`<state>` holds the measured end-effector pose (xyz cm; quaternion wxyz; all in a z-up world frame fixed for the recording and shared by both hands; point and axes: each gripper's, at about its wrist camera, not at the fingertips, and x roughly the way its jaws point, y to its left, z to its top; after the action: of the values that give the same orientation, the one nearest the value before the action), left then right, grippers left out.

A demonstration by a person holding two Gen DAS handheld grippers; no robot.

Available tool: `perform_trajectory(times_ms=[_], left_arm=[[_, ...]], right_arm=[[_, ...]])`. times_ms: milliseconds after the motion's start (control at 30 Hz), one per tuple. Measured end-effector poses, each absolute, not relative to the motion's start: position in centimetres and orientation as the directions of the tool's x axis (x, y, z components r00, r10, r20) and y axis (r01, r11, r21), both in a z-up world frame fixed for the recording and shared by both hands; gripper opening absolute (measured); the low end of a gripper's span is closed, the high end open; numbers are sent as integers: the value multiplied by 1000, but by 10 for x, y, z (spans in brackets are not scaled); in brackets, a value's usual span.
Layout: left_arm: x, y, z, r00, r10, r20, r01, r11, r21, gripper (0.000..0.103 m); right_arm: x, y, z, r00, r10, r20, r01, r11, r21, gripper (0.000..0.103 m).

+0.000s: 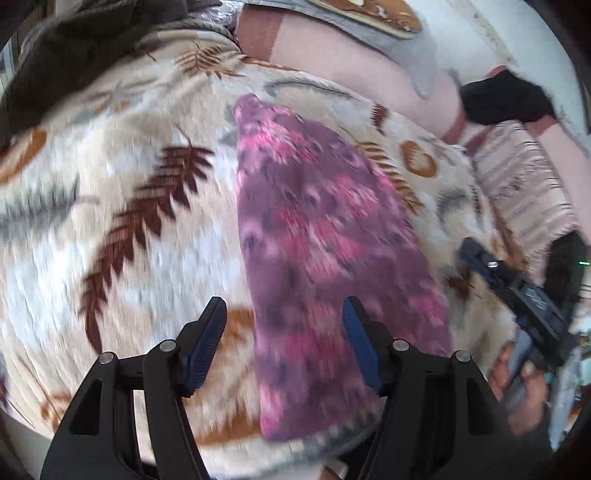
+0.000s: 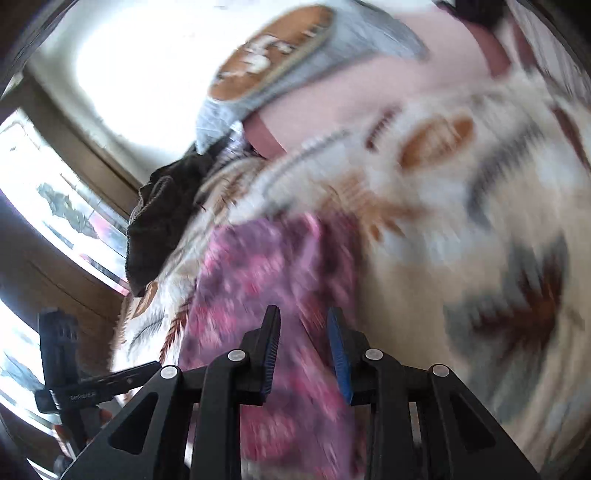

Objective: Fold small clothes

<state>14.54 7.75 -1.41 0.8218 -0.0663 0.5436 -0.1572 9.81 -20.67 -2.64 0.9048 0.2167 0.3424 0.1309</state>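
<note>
A purple and pink patterned garment (image 1: 314, 236) lies flat as a long strip on a cream blanket with brown leaf prints (image 1: 129, 184). My left gripper (image 1: 284, 332) hangs above the garment's near end, jaws wide apart with nothing between the pads. Just off the garment's right edge, my right gripper (image 1: 476, 258) is held by a hand (image 1: 524, 391). In the right wrist view, the right gripper (image 2: 303, 332) stands narrowly open above the same garment (image 2: 258, 266), and its blue pads grip no cloth. Both views are blurred.
A dark brown garment (image 1: 74, 48) is heaped at the blanket's far left. Beyond it lie a pink sheet (image 1: 351, 74), a grey cloth with a brown print (image 1: 369, 18), a black item (image 1: 506, 96) and a striped cloth (image 1: 524, 184). A window (image 2: 55, 206) is on the left.
</note>
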Motion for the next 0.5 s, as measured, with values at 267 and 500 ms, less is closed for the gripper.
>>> perform_trajectory(times_ms=[267, 500], left_arm=[[165, 72, -71, 338, -245, -909, 87, 970, -229, 86], [163, 71, -72, 356, -245, -902, 124, 969, -214, 88]], right_arm=[[134, -191, -97, 702, 294, -648, -64, 933, 354, 29], [139, -190, -95, 673, 316, -668, -66, 926, 371, 32]])
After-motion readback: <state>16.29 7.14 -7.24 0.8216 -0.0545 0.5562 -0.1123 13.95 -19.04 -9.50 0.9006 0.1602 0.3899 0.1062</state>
